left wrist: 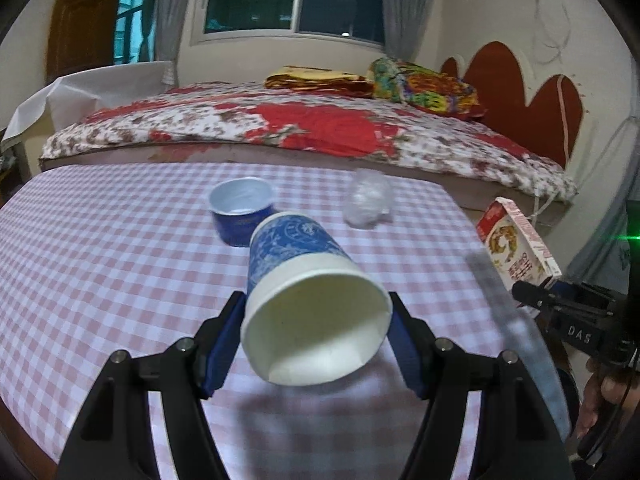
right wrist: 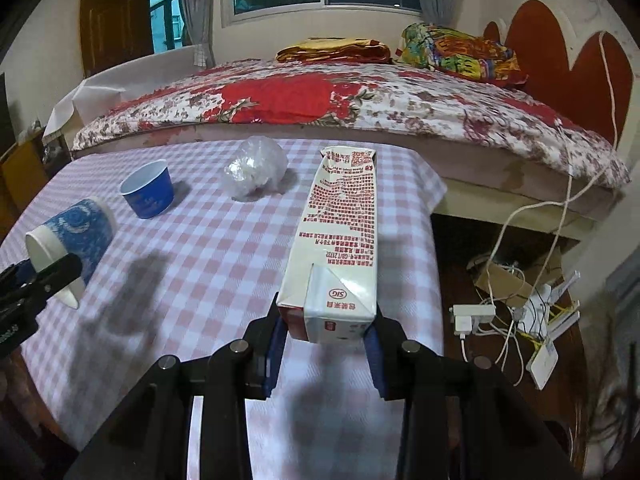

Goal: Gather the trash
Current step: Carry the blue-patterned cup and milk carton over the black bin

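My left gripper is shut on a blue-and-white paper cup, held tilted above the table with its open mouth toward the camera; the cup also shows in the right wrist view. My right gripper is shut on a white-and-red milk carton, held lengthwise above the table; the carton also shows at the right of the left wrist view. A small blue tub and a crumpled clear plastic wrap lie on the table.
The table has a pink checked cloth. A bed with a red floral cover stands right behind it. To the table's right, on the floor, are a power strip, cables and a cardboard piece.
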The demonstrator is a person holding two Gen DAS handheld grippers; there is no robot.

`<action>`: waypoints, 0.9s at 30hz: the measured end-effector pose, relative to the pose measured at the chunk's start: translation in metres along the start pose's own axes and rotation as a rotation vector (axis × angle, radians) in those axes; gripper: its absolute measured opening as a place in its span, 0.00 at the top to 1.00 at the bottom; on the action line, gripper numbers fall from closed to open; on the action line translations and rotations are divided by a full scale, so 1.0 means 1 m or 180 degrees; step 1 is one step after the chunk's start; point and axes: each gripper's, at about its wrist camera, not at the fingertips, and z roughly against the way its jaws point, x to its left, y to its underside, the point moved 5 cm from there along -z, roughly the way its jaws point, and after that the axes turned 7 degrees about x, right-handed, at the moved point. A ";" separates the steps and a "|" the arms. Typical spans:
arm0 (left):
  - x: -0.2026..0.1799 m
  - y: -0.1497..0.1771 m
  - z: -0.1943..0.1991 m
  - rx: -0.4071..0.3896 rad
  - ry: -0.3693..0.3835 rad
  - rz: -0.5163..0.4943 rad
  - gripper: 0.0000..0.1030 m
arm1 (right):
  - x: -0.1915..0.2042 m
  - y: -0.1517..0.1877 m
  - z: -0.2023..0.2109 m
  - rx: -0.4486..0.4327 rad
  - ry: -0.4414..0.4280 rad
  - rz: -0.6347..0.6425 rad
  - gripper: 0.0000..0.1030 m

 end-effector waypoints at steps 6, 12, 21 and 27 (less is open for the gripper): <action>-0.040 0.003 0.013 -0.0031 0.0161 -0.0204 0.33 | -0.021 0.023 0.028 -0.0056 0.0046 -0.0118 0.63; -0.083 0.007 0.021 -0.0050 0.0337 -0.0426 0.33 | -0.049 0.044 0.053 -0.0109 0.0130 -0.0248 0.63; -0.153 0.019 0.027 -0.0026 0.0612 -0.0754 0.33 | -0.100 0.079 0.087 -0.0179 0.0305 -0.0480 0.63; -0.195 0.025 0.030 0.0000 0.0810 -0.0946 0.33 | -0.141 0.108 0.107 -0.0170 0.0495 -0.0648 0.63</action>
